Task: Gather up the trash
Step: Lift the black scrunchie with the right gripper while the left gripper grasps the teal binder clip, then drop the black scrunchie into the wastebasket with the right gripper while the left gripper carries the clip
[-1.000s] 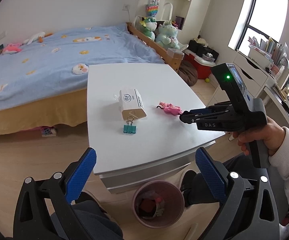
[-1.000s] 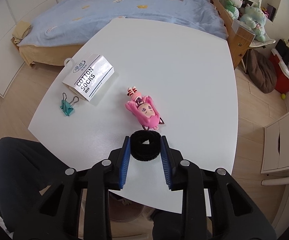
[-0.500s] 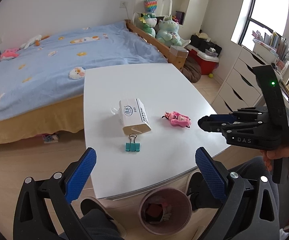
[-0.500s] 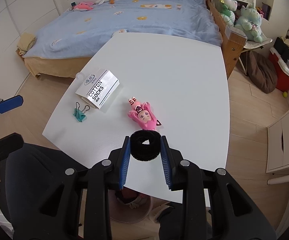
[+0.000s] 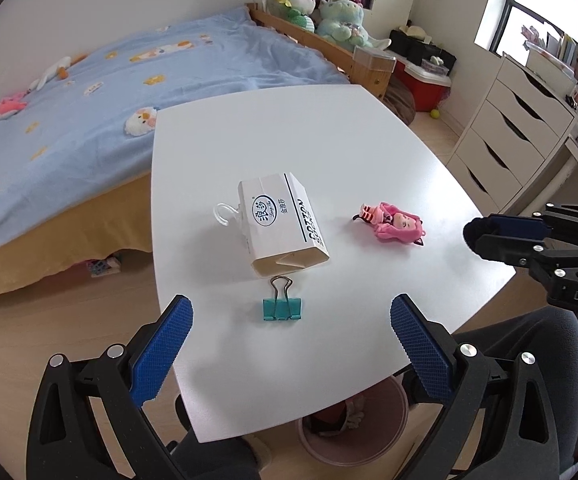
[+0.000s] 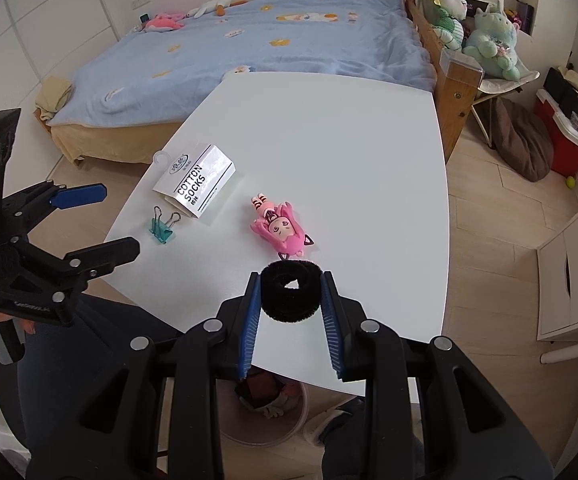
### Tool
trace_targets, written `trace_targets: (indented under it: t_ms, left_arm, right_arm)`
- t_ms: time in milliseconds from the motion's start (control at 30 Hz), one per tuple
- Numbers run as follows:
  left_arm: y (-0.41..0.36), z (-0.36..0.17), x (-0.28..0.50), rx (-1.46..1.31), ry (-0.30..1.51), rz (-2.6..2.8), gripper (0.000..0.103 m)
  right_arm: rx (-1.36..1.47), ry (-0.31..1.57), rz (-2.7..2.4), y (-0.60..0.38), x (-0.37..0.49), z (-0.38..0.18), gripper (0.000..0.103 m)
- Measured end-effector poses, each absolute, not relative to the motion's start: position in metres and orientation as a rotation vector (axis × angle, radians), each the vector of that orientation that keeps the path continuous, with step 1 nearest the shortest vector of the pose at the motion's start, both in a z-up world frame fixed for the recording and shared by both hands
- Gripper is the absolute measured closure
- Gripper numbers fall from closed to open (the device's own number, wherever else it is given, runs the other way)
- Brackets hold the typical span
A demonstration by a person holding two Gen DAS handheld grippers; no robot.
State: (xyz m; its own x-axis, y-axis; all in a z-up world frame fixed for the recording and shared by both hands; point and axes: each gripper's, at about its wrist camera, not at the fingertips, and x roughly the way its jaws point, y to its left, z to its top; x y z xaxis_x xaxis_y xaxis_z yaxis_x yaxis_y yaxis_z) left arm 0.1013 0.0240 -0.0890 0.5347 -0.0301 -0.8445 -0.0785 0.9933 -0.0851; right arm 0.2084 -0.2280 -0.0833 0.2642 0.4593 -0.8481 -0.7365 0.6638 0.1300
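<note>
My right gripper (image 6: 290, 294) is shut on a black fuzzy hair ring (image 6: 289, 295) and holds it above the near edge of the white table (image 6: 349, 140). It shows from the side in the left wrist view (image 5: 489, 236). My left gripper (image 5: 289, 332) is open and empty, above the table's near left edge; it also shows in the right wrist view (image 6: 93, 220). On the table lie a white cotton-socks package (image 5: 283, 226) (image 6: 197, 182), a teal binder clip (image 5: 282, 307) (image 6: 164, 229) and a pink doll (image 5: 393, 227) (image 6: 279, 230). A pink trash bin (image 5: 353, 428) (image 6: 265, 412) stands on the floor under the near edge.
A bed with a blue cover (image 5: 89, 92) stands beyond the table. White drawers (image 5: 517, 128) are at the right. Plush toys (image 5: 337, 20) and a red box (image 5: 425, 84) sit at the back. My legs are under the table's near edge.
Both grippers have risen and pulled back from the table. The right gripper still holds the black ring. The left gripper has swung forward over the near left edge.
</note>
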Motion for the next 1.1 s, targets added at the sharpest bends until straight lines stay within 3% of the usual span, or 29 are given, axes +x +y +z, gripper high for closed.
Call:
trace_targets:
  t_ms: [100, 333, 467, 533, 700, 1100]
  left_arm:
    - [0.024, -0.097, 0.107, -0.113, 1.03, 0.028, 0.011]
    - [0.025, -0.112, 0.113, -0.11, 1.077, 0.029, 0.049]
    - [0.027, -0.116, 0.113, -0.113, 1.089, 0.033, 0.06]
    - [0.027, -0.118, 0.113, -0.114, 1.095, 0.032, 0.07]
    - [0.028, -0.12, 0.113, -0.116, 1.098, 0.034, 0.078]
    - [0.026, -0.112, 0.104, -0.11, 1.064, 0.027, 0.079]
  right_arm:
    - [-0.316, 1.015, 0.824, -0.229, 0.208, -0.083, 0.073]
    - [-0.313, 1.013, 0.824, -0.231, 0.208, -0.082, 0.073]
    - [-0.314, 1.013, 0.825, -0.231, 0.208, -0.082, 0.073]
    - [-0.313, 1.014, 0.825, -0.231, 0.208, -0.082, 0.073]
    - [-0.314, 1.014, 0.826, -0.231, 0.208, -0.081, 0.073]
    - [-0.308, 1.003, 0.834, -0.231, 0.205, -0.079, 0.073]
